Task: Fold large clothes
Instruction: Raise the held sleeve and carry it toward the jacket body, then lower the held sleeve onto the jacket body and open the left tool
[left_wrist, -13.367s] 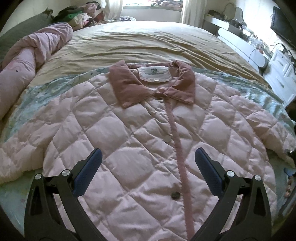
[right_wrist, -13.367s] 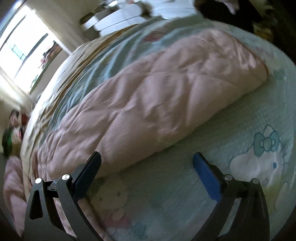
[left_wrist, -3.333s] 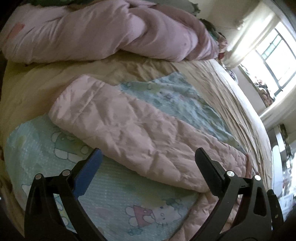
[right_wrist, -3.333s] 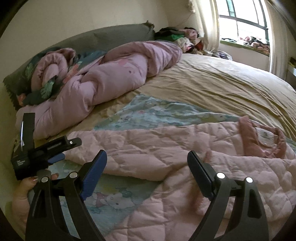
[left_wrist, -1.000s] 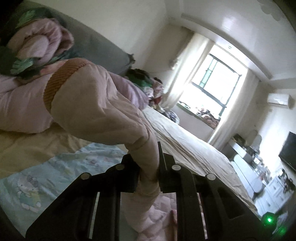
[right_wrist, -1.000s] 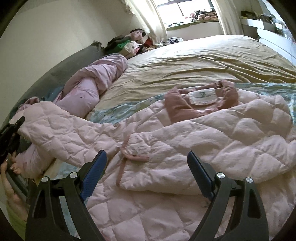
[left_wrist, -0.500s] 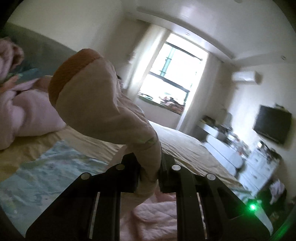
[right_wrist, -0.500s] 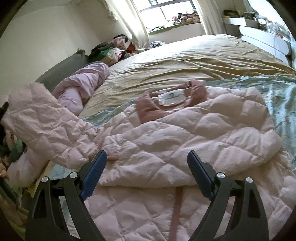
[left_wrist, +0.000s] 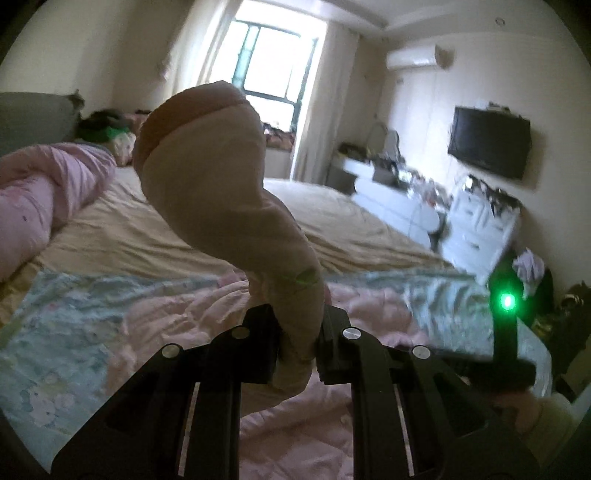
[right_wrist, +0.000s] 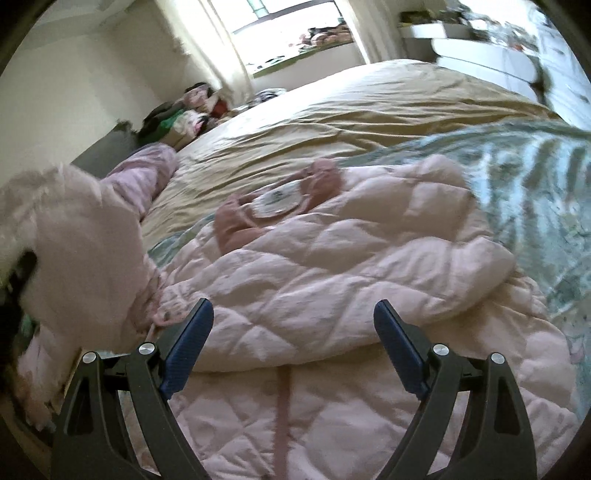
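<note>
Here the left tongs (left_wrist: 298, 345) are pressed together on a sleeve (left_wrist: 221, 184) of the pink quilted jacket (right_wrist: 332, 277), pinching it part way along so that the cuff end stands up above the tongs, well off the bed (left_wrist: 351, 229). The jacket body lies front-up on the bed, over a pale blue cartoon-print sheet (left_wrist: 55, 332) that shows beside the jacket on both flanks. The dusty-pink collar (right_wrist: 236, 221) with its white label (right_wrist: 277, 199) sits at the far end of the jacket, toward the window (left_wrist: 273, 66). The jacket's other sleeve (right_wrist: 369, 273) is folded across its chest, lying just below the collar. The right tongs (right_wrist: 293, 345) are spread wide and hold nothing; they hover over the lower front of the jacket, on either side of its pink placket (right_wrist: 282, 413). In the right wrist view the lifted sleeve appears blurred, beside the jacket on the side away from the folded sleeve's shoulder. A rolled pink duvet (left_wrist: 44, 192) lies beyond the jacket along the grey headboard (left_wrist: 33, 114).
</note>
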